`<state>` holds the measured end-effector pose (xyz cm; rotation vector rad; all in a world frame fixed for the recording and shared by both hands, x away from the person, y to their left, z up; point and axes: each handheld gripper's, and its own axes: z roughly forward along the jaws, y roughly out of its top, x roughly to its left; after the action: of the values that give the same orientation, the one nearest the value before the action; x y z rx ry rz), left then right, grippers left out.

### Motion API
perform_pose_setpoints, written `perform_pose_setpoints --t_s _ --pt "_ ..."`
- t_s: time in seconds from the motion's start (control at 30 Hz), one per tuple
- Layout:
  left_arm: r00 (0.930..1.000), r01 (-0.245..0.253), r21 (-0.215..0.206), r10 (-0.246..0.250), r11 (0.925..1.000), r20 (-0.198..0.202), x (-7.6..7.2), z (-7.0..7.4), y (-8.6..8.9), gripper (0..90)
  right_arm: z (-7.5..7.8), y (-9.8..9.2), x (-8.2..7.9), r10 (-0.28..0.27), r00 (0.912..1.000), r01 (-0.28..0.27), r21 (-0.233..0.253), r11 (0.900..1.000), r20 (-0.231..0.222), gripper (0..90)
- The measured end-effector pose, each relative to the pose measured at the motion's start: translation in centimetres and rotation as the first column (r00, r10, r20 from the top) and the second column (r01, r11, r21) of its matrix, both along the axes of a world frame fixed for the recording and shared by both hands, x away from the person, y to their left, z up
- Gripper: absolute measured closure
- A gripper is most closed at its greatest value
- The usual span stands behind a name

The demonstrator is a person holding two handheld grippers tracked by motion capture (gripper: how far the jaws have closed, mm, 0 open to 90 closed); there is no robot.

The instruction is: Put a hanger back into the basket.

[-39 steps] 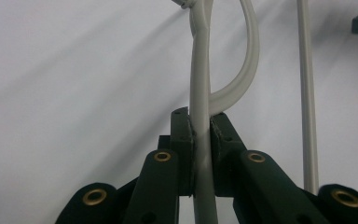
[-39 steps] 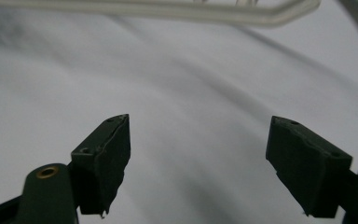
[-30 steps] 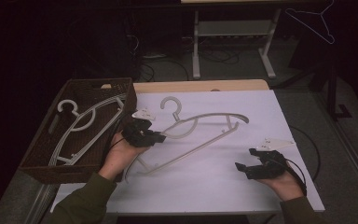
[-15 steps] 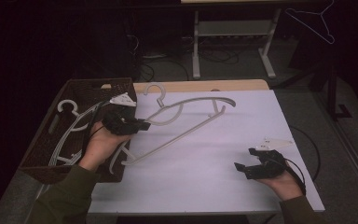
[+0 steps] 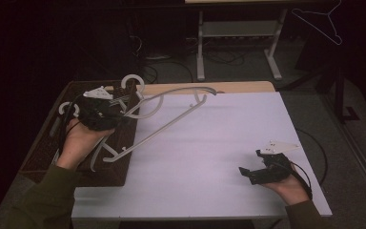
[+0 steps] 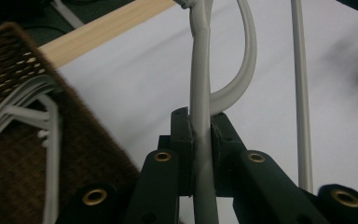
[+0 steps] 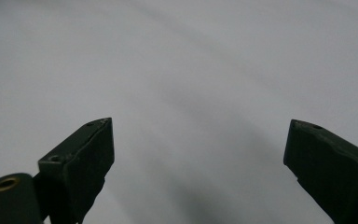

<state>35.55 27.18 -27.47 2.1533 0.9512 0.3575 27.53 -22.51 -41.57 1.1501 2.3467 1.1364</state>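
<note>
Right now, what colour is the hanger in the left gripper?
Pale grey hanger, clearest in the left gripper view.

Overhead view; two close gripper-mounted views

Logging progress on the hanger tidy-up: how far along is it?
Done: pale hangers already lie in the brown basket. In hand: the left hand-held gripper is shut on a grey hanger, carried over the basket's edge. Left: lowering it in and releasing. The right hand-held gripper waits open above the table.
</note>
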Motion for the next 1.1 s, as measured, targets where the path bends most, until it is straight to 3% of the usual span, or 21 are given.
perform_pose_setpoints --t_s 0.3,0.53,0.73,0.9,1.1 --pt "0.9959 -0.085 -0.010 0.085 0.9963 0.029 0.1 0.7 4.8 82.0 -0.1 -0.1 0.0 0.000 1.0000 0.001 -0.002 1.000 0.001 8.9" --pt "0.9853 -0.168 -0.014 0.168 0.9857 0.031 0.0 0.6 8.5 82.1 -0.1 0.0 0.1 -0.005 1.0000 0.005 -0.006 1.000 -0.003 9.0" --pt "0.9775 -0.207 -0.006 0.207 0.9783 0.040 0.2 0.6 10.8 82.1 -0.2 0.0 0.1 -0.006 1.0000 0.006 -0.009 1.000 -0.005 9.0" --pt "0.9653 -0.258 0.034 0.256 0.9656 0.053 0.7 0.3 13.6 82.1 -0.3 0.0 0.2 -0.008 0.9999 0.007 -0.014 1.000 -0.009 9.0" --pt "0.9448 -0.325 0.029 0.324 0.9452 0.050 0.9 -0.3 16.5 82.1 -0.4 -0.1 0.3 -0.011 0.9999 0.011 -0.013 1.000 -0.012 9.0"
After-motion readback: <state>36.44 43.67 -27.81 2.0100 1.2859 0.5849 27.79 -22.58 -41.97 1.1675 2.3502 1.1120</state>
